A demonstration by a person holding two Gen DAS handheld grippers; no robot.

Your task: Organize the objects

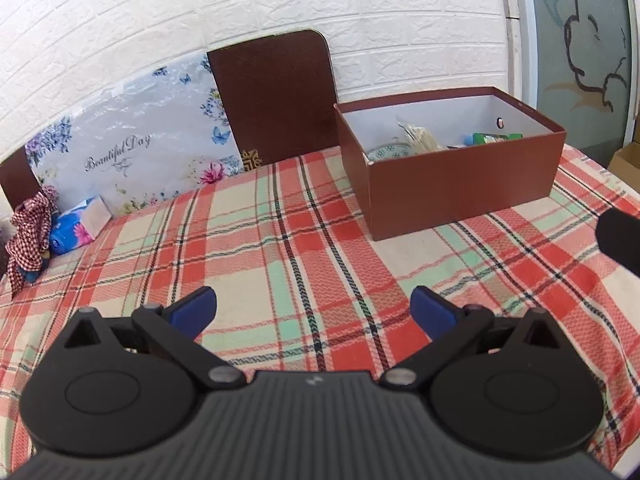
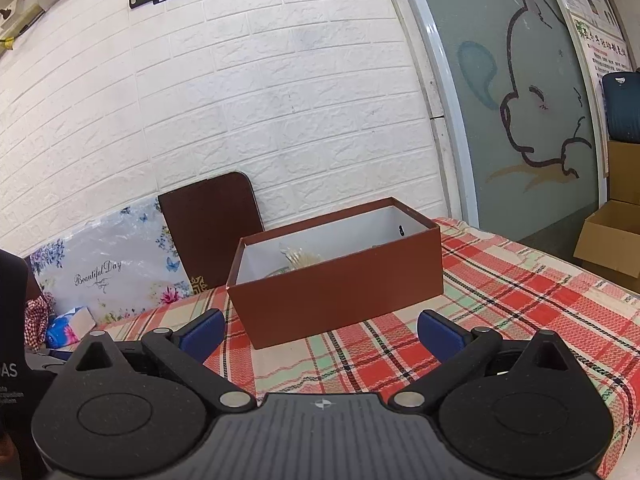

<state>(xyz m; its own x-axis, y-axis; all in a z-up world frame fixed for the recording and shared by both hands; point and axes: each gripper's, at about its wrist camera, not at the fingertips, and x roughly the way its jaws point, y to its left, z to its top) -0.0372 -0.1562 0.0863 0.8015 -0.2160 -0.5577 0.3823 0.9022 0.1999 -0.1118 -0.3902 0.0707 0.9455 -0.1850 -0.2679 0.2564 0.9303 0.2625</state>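
Observation:
An open brown box (image 1: 460,184) with a white inside stands on the plaid tablecloth (image 1: 280,240) at the back right. It holds a patterned round dish (image 1: 390,153), a clear bag of pale sticks (image 1: 418,136) and a green packet (image 1: 496,137). The box also shows in the right wrist view (image 2: 340,292), just ahead. My left gripper (image 1: 314,308) is open and empty above the cloth, short of the box. My right gripper (image 2: 320,332) is open and empty, close in front of the box.
The brown box lid (image 1: 276,92) and a floral "Beautiful Day" board (image 1: 128,140) lean on the white brick wall. A blue tissue pack (image 1: 78,226) and a red checked cloth (image 1: 30,236) lie at the back left. Cardboard boxes (image 2: 612,240) stand beyond the table's right edge.

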